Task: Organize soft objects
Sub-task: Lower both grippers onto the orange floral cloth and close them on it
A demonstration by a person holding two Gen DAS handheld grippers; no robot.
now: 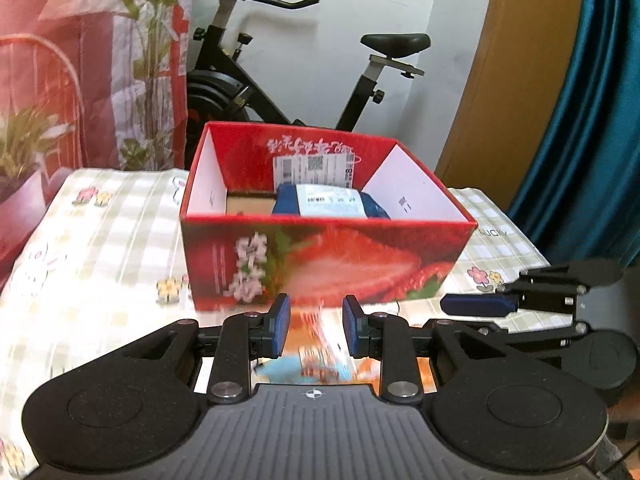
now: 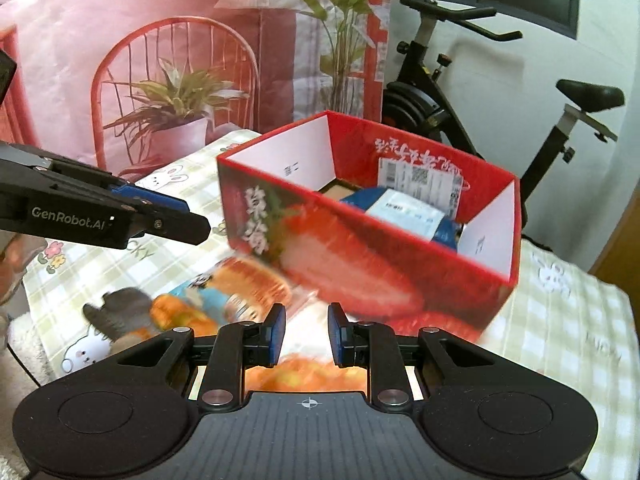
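both grippers (image 1: 316, 322) (image 2: 306, 332) are hovering w/ jaws slightly spread, pinching nothing; orange snack packet (image 2: 224, 300) is lying below, long axis running left-right, strawberry box (image 1: 320, 256) just beyond.

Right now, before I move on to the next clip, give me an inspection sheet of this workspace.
Surface: checked cloth with bunny and flower prints covers the table.
Job's things: red strawberry box, open-topped, with a blue labelled packet inside; an orange snack bag lies blurred in front of the box, under both tools.
Clutter: a grey object beside the bag, too blurred to identify.
Grippers: left tool and right tool both narrowly parted above the bag; grip on it cannot be told.
Cables: nothing seen.
Surroundings: exercise bike, printed pink backdrop, teal curtain.
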